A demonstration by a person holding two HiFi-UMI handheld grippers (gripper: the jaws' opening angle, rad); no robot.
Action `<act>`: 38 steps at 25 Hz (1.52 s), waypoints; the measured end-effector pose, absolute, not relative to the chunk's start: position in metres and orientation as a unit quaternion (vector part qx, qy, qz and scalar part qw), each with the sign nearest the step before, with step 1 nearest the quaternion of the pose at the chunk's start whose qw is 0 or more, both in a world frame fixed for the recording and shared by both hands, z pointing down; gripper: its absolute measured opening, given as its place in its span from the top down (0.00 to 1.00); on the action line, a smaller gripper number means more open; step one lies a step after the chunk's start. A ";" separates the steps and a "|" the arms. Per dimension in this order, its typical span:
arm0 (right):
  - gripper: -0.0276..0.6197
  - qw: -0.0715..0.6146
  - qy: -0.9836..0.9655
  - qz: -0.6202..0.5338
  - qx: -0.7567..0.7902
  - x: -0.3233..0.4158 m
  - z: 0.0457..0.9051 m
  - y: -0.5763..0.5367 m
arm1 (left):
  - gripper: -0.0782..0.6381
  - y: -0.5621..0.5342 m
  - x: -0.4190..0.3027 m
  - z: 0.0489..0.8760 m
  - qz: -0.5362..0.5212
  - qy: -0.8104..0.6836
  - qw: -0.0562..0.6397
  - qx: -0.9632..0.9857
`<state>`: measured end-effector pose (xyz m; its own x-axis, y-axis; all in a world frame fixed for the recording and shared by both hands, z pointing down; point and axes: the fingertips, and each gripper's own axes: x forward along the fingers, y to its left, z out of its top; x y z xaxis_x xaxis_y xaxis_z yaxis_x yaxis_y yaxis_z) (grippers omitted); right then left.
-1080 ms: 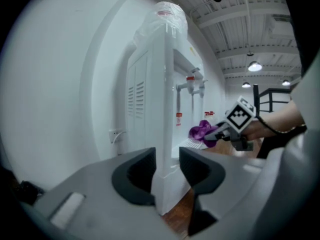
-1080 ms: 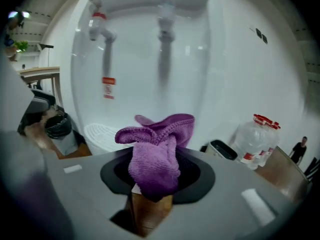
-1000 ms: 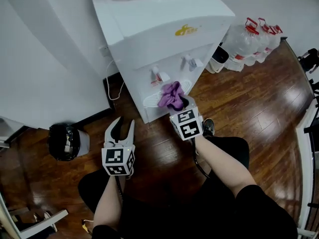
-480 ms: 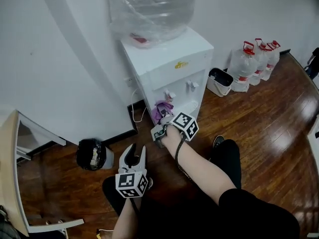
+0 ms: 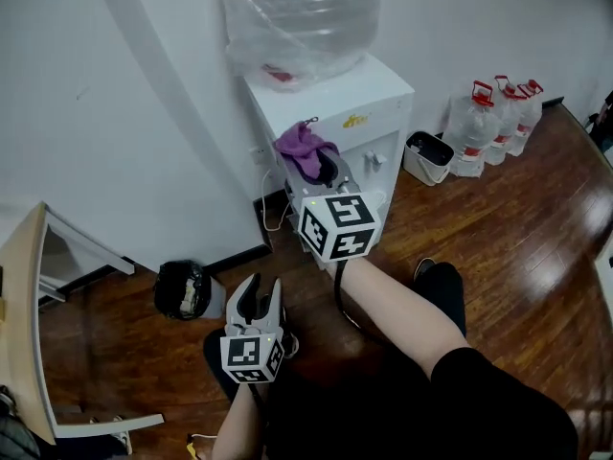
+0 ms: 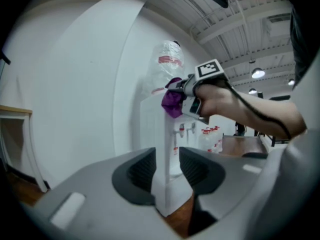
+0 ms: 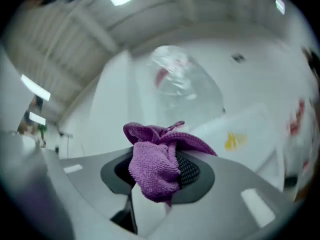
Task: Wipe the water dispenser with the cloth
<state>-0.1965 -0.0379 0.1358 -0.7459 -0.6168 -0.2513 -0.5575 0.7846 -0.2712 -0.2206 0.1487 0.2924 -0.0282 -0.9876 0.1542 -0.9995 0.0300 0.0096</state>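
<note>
The white water dispenser (image 5: 369, 94) stands against the wall with a big clear bottle (image 5: 302, 17) on top. My right gripper (image 5: 314, 166) is shut on a bunched purple cloth (image 5: 303, 147), held up at the dispenser's top front left corner. In the right gripper view the cloth (image 7: 155, 166) fills the jaws, with the dispenser (image 7: 245, 126) just beyond. My left gripper (image 5: 256, 300) hangs low over the floor, its jaws a little apart with nothing between them. The left gripper view shows the cloth (image 6: 172, 104) beside the dispenser (image 6: 152, 129).
A black bin (image 5: 182, 288) sits on the wood floor left of the dispenser. Several water jugs (image 5: 493, 113) and a small white bin (image 5: 421, 156) stand to its right. A light table edge (image 5: 24, 286) is at far left. A cord (image 5: 268, 214) hangs behind the dispenser.
The right gripper has risen with the cloth from the taps and drip tray to the dispenser's top corner. The head view has pulled back. The left gripper stays low.
</note>
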 end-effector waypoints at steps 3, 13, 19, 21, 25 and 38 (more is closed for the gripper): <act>0.72 0.113 0.927 0.125 -0.336 -0.218 0.142 -0.024 | 0.66 0.144 -0.224 0.286 0.041 -0.718 0.051 0.693; 0.72 -0.150 0.935 0.057 -0.317 -0.252 0.446 -0.017 | 0.66 0.116 -0.225 0.336 0.054 -0.693 0.091 0.713; 0.72 -0.209 0.934 0.082 -0.278 -0.222 0.526 -0.017 | 0.66 0.070 -0.211 0.370 0.079 -0.654 0.088 0.748; 0.73 -0.201 0.937 0.071 -0.275 -0.199 0.525 -0.023 | 0.66 0.051 -0.200 0.373 0.076 -0.640 0.082 0.761; 0.72 -0.197 0.936 0.068 -0.284 -0.158 0.512 -0.046 | 0.66 0.012 -0.168 0.380 0.066 -0.613 0.089 0.782; 0.72 -0.223 0.865 -0.021 -0.449 0.007 0.549 -0.192 | 0.66 -0.042 -0.105 0.487 0.192 -0.591 0.125 0.773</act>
<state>0.0069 -0.1924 0.5494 -0.4964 -0.7680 0.4047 -0.7866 0.5952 0.1647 -0.1053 -0.0425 0.4866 0.2269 -0.8670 0.4437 -0.9624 -0.2693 -0.0341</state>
